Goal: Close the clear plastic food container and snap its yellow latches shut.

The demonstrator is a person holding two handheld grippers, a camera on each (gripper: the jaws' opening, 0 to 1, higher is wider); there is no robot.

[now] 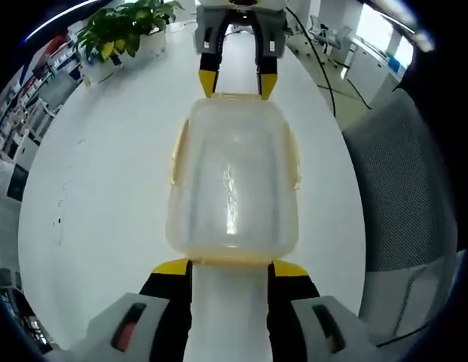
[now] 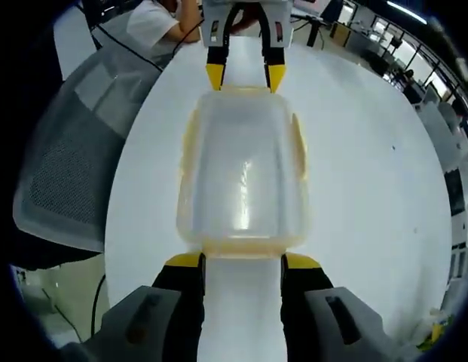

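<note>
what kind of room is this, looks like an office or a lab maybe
Most likely an open-plan office. The clear container sits on a long white table, with a grey mesh office chair pulled up beside it, a potted plant at the far end, and rows of desks in the background.

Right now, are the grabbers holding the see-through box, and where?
Not clearly held. The clear plastic food container with yellow latches sits on the white table, with the left gripper and right gripper at its opposite short ends, jaws apart.
</note>
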